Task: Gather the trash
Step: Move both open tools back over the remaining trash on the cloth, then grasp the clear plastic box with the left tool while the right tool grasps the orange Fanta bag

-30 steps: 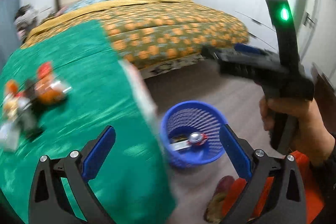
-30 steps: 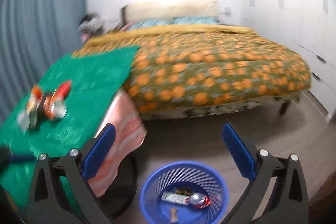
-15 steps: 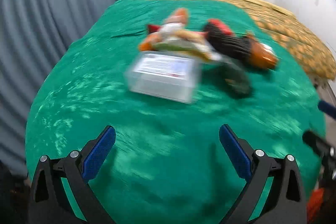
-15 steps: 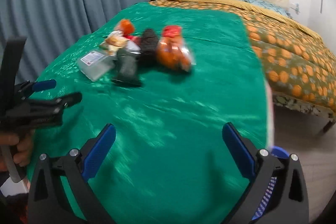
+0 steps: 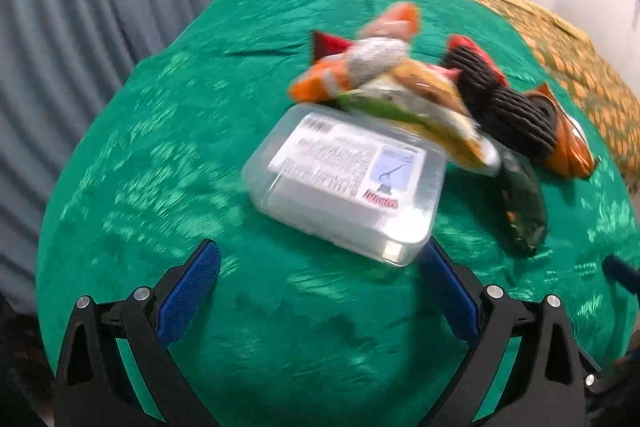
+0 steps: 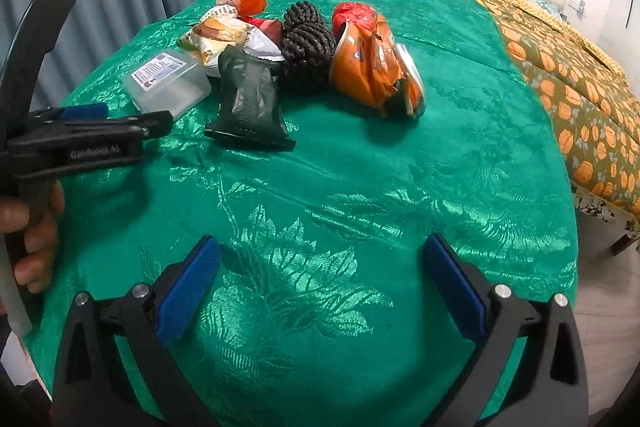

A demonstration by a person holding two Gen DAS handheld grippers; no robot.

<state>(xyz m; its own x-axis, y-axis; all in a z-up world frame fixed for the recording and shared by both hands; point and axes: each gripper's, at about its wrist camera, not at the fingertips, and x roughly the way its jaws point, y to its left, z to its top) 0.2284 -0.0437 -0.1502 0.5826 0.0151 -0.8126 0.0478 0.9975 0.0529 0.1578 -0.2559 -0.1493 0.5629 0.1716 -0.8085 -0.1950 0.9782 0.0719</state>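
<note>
Both grippers gape wide over the green cloth (image 6: pixel 400 187): the left gripper (image 5: pixel 316 291) just short of the clear box (image 5: pixel 344 183), the right gripper (image 6: pixel 320 283) well back from the trash pile (image 6: pixel 304 55).
</note>
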